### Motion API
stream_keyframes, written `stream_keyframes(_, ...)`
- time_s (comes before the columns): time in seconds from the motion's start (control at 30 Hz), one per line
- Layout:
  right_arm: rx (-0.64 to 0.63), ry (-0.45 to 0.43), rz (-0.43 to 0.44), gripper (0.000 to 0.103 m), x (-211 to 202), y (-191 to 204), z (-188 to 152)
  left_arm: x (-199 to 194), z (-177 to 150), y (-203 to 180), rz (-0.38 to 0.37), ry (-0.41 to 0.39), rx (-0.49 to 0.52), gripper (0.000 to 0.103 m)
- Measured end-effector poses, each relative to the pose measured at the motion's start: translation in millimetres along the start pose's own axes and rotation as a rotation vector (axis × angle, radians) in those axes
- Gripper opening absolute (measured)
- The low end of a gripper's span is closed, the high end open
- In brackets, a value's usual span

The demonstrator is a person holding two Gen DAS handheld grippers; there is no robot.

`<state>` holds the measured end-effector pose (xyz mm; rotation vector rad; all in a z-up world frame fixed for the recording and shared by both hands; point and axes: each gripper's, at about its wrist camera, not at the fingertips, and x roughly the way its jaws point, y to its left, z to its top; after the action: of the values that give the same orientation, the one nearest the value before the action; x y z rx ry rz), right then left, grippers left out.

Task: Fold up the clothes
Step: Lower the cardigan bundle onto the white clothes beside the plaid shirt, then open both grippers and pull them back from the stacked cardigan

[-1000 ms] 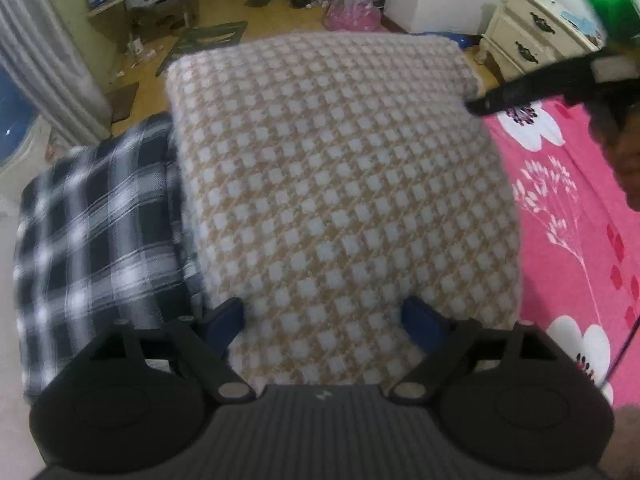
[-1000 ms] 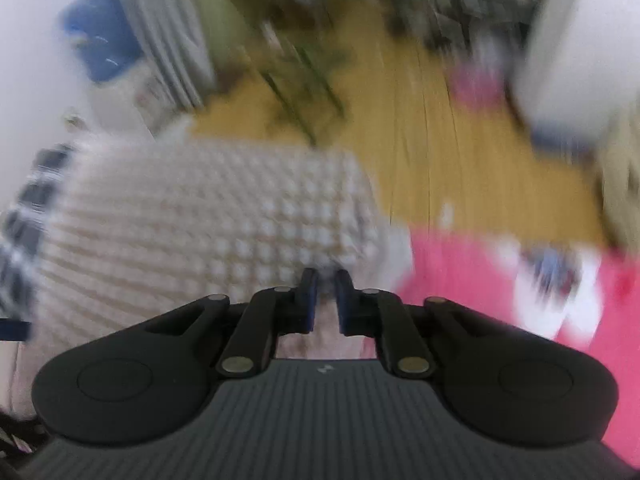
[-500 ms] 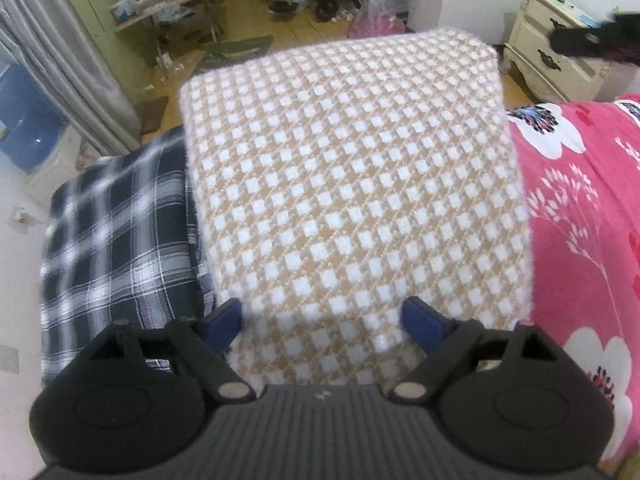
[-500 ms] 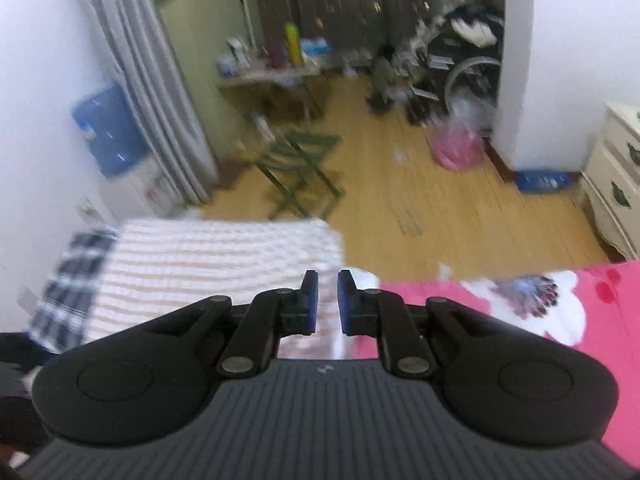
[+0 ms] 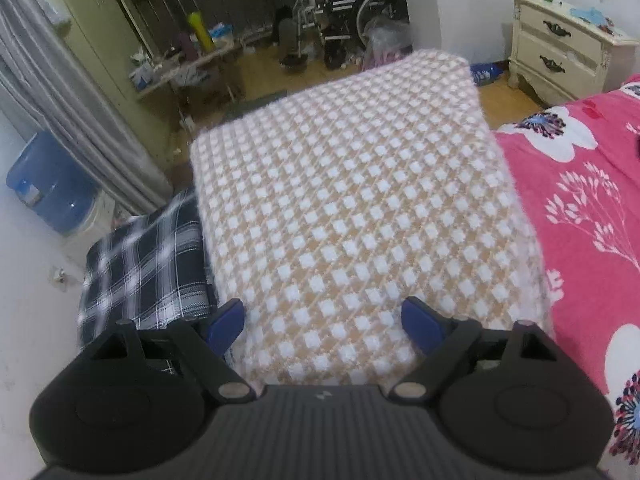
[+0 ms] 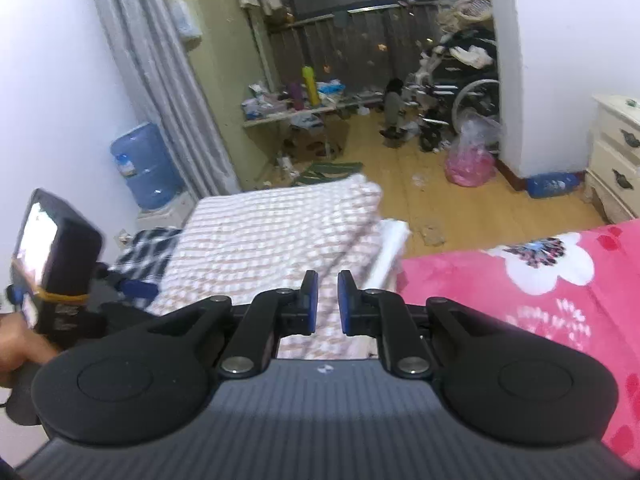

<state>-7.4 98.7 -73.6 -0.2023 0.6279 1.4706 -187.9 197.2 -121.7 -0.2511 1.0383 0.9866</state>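
- While you weigh the next fold, start from the bed (image 5: 592,240): its pink flowered cover runs off to your right, and the clothes lie at its left end.
- Your checked cloth (image 5: 352,200), tan and white, lies folded and flat directly ahead of your left gripper (image 5: 330,322). Its long axis appears to run away from you toward the far edge of the bed; the fisheye view leaves this uncertain.
- A dark plaid garment (image 5: 148,264) lies just beside the cloth on its left, partly tucked under that edge.
- Your left gripper's fingers (image 5: 226,320) are spread wide, straddling the near edge of the cloth and holding nothing. This hand is clearly the nearer one.
- Your right gripper (image 6: 325,300) hangs over the cloth's right side, where it borders the pink cover. Its fingers (image 6: 310,300) are narrow, a slim gap between them, and nothing is gripped.
- Judging from this, the near edge belongs to your left hand; your right would need to drop toward the near right corner.
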Motion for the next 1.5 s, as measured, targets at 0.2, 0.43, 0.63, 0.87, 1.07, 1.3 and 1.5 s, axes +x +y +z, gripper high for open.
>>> stream_keyframes(0.2, -0.041, -0.02, 0.086, 0.01, 47.2, 36.8, -10.8, 13.0, 4.5, 14.4, -0.058, -0.053, -0.053, 0.086)
stream_keyframes(0.43, 0.097, 0.086, 0.07, 0.0, 99.7, 17.9, -47.7, 17.7, 0.7, 14.9, -0.1, -0.076, 0.0, 0.089)
stream_keyframes(0.63, 0.055, 0.12, 0.101, 0.0, 102.3, 20.3, -43.5, 23.6, 6.0, 22.8, -0.145, -0.076, 0.042, 0.091)
stream_keyframes(0.87, 0.112, 0.132, 0.136, 0.0, 92.8, 18.1, -38.0, -11.4, -9.4, 13.4, -0.163, -0.219, 0.194, 0.072)
stream_keyframes(1.07, 0.083, 0.118, 0.066, 0.0, 98.1, 21.5, -41.7, -7.1, -30.3, -7.1, -0.152, -0.301, 0.344, 0.067)
stream_keyframes(1.3, 0.056, 0.035, 0.047, 0.003, 82.7, 18.6, -9.9, -30.3, 1.4, 25.9, -0.364, -0.353, 0.194, 0.067)
stream_keyframes(1.5, 0.057, -0.025, -0.031, 0.005, 126.3, -3.8, 10.5, 36.5, 66.4, 56.7, -0.401, -0.375, -0.006, 0.071)
